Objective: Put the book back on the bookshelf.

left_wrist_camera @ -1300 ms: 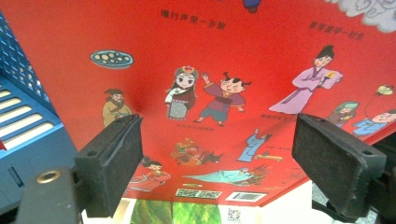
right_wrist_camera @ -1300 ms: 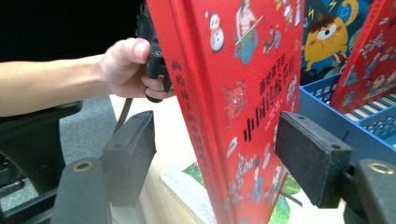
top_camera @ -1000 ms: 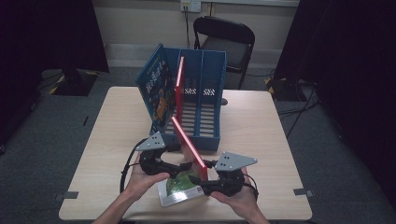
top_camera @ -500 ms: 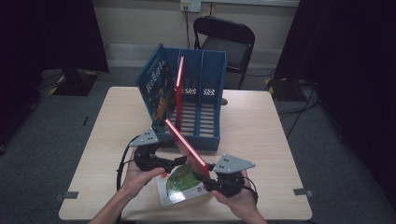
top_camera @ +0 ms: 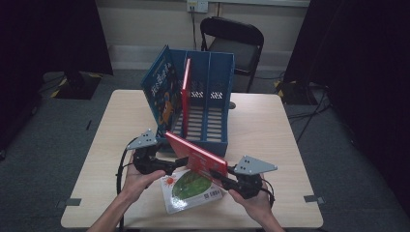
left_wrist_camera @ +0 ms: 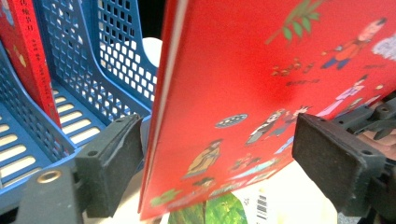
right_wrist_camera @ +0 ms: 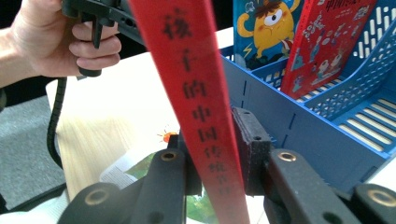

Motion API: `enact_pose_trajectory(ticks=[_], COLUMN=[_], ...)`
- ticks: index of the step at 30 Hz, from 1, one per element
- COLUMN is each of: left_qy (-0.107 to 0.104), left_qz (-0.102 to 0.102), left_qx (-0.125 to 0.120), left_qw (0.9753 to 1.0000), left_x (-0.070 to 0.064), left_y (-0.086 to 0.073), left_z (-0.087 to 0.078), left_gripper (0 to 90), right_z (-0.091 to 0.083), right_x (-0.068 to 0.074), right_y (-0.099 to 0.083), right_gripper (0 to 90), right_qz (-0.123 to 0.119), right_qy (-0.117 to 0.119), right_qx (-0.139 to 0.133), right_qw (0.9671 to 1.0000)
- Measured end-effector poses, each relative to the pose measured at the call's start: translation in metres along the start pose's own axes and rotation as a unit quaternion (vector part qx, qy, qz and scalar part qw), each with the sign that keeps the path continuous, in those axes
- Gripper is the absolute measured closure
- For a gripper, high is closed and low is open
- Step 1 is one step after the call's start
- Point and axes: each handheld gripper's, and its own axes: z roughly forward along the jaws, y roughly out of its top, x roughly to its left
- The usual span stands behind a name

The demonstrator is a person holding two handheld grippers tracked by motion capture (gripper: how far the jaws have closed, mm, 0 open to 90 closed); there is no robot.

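Observation:
A red picture book (top_camera: 198, 155) hangs tilted over the table's front, cover facing up. My right gripper (top_camera: 218, 177) is shut on its lower right edge; in the right gripper view the jaws pinch the book's spine (right_wrist_camera: 205, 121) at my right gripper (right_wrist_camera: 217, 149). My left gripper (top_camera: 184, 162) sits at the book's left end. In the left gripper view my left gripper (left_wrist_camera: 219, 156) stands open, its pads (left_wrist_camera: 112, 163) wide on either side of the red book (left_wrist_camera: 261, 93) without touching it. Under the book lies a green and white book (top_camera: 191, 191), flat on the table.
A blue slotted file rack (top_camera: 205, 118) stands at the table's middle, just behind the grippers. It holds a blue monster book (top_camera: 162, 92) in its left slot and a red book (top_camera: 185, 92) upright beside it. A black chair (top_camera: 232, 43) stands beyond the table.
The held red book has swung down from a steep slant near the rack to a flatter tilt with its cover showing. Both hands stayed near the front edge.

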Motion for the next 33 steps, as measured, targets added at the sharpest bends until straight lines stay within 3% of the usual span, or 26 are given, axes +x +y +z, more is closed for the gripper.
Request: enact_pose_trajectory(ticks=[8,13,19,23,28,33], left_qy=[0.003,-0.006,0.008,0.011,0.008,0.012], left_qz=[-0.005,-0.010,-0.001,0.001,-0.002,-0.010], left_qx=[-0.011,-0.008,-0.006,-0.002,-0.001,0.000], left_qw=[0.9999,0.9999,1.0000,0.9999,1.0000,0.9999], left_x=[0.005,0.008,0.005,0.003,0.004,0.005], left_y=[0.002,0.000,0.000,0.000,-0.001,0.001], left_z=[-0.007,-0.006,-0.006,-0.007,-0.009,-0.007], left_gripper=[21.7,23.3,27.6,27.5,30.1,28.2], right_z=[0.005,0.005,0.009,0.020,0.022,0.024], right_x=[-0.010,-0.009,-0.009,-0.007,-0.008,-0.001], right_y=[-0.002,0.000,0.004,0.007,0.010,0.013], right_gripper=[80.3,80.2,77.5,74.6,76.9,80.1], right_qz=[0.006,-0.006,0.004,-0.001,0.000,-0.030], right_qy=[0.040,0.045,0.039,0.039,0.051,0.039], right_qx=[-0.016,-0.009,0.004,0.012,-0.007,-0.007], right_qw=[0.9991,0.9989,0.9992,0.9992,0.9987,0.9988])
